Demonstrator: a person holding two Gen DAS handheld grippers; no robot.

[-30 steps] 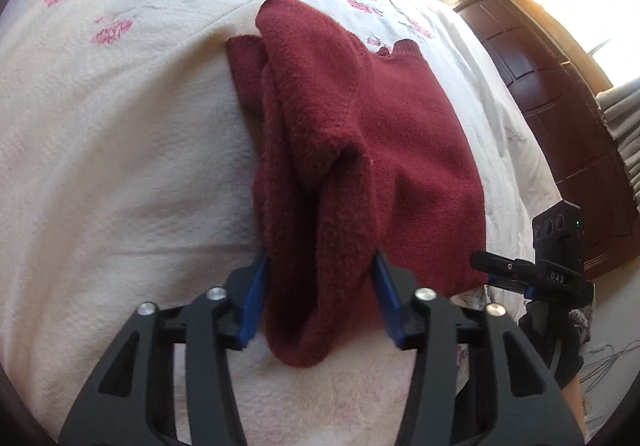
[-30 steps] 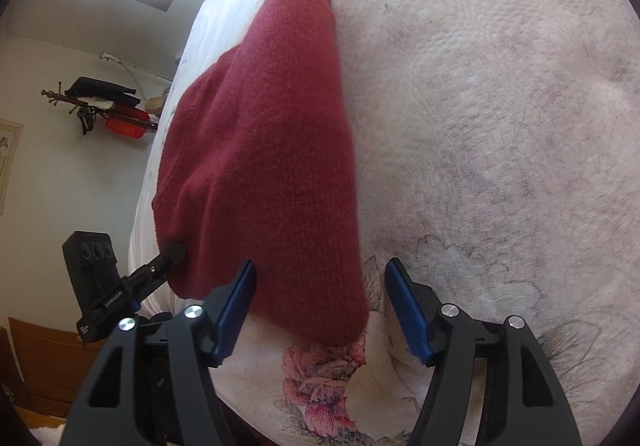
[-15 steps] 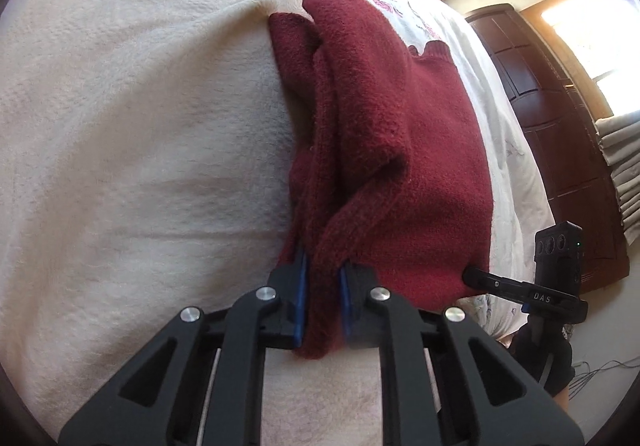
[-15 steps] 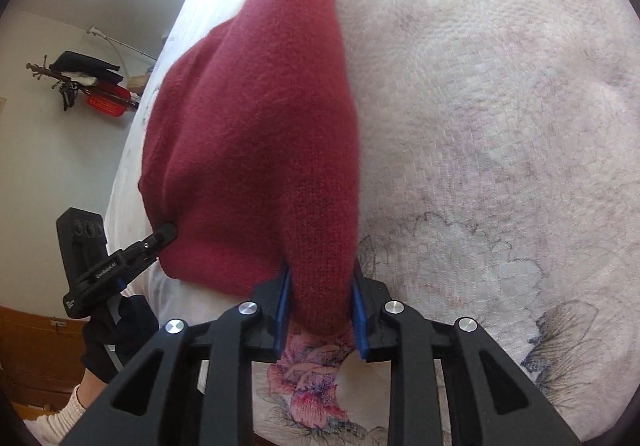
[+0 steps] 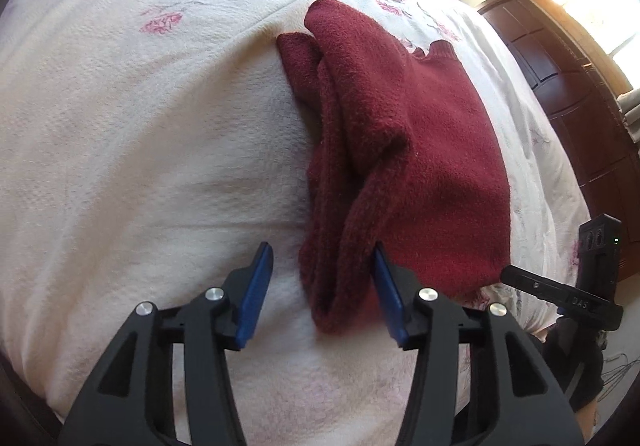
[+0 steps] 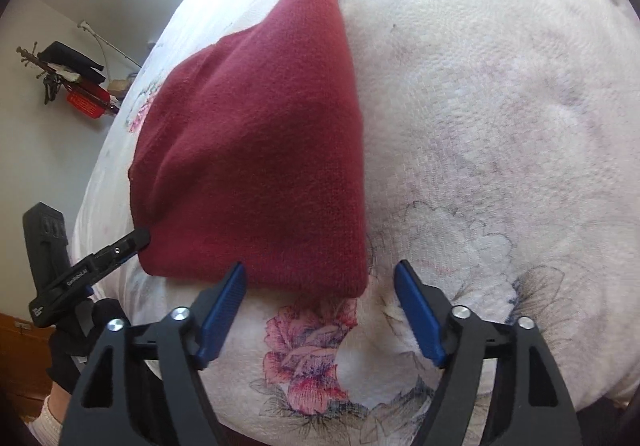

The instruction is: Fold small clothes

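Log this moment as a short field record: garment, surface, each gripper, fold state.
garment: dark red sweater, lying flat
surface: white floral bedspread
left gripper: open, bunched sweater edge between its fingers, not clamped
right gripper: open, at the sweater's near corner
fold state: sleeve folded over the body; left side bunched, right side smooth
background: dark wooden wardrobe

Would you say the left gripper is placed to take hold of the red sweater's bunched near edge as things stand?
Probably yes: the left gripper is open, and the red sweater has its bunched edge lying between the blue pads, with nothing in between.
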